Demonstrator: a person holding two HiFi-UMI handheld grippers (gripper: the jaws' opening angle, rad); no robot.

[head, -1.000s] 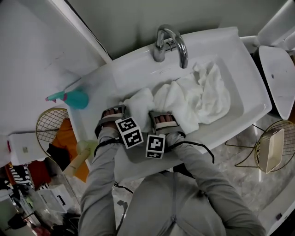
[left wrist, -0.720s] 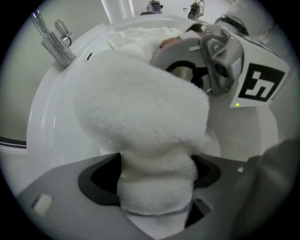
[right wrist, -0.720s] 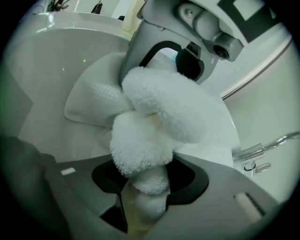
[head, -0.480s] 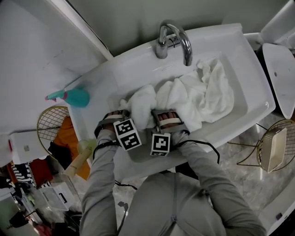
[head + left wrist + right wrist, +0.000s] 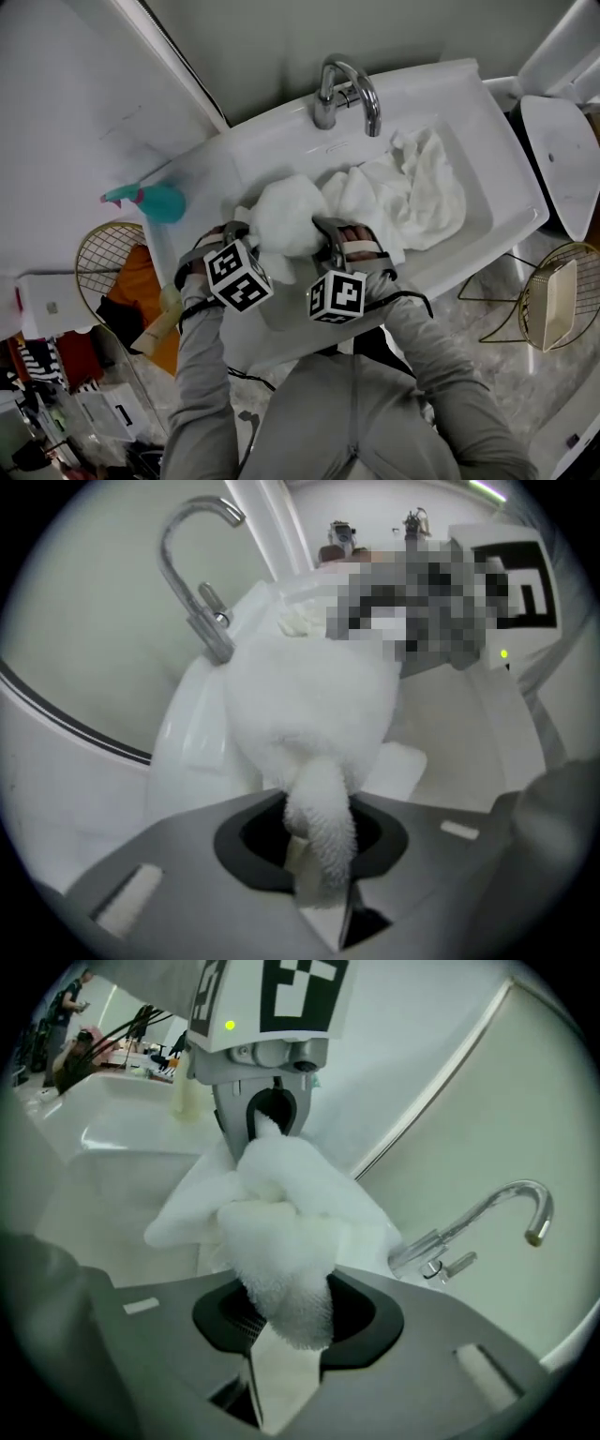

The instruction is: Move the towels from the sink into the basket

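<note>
Two baskets flank the sink [image 5: 497,131] in the head view: a left basket [image 5: 98,255] at the lower left and a right basket [image 5: 562,295] at the lower right. I cannot tell which one is the target.

A second ago both grippers lay wide open on the near edge of a towel [image 5: 281,217] at the sink's left end. Now the left gripper [image 5: 241,236] is closing. Its own view shows a rope of towel pinched between its jaws, which are nearly together. The cloth has bunched into a ball and looks to have risen off the basin, centre left of the frame.

The right gripper [image 5: 330,234] is closing too, with a thick wad of the same towel squeezed between its jaws.

Further right, the pile [image 5: 417,187] of remaining cloth lies in the basin below the tap [image 5: 347,82]. Whether it is free of the held towel I cannot tell.

The grasp looks all but made, so the lift and carry to a basket come next. Nothing is in a basket yet.
</note>
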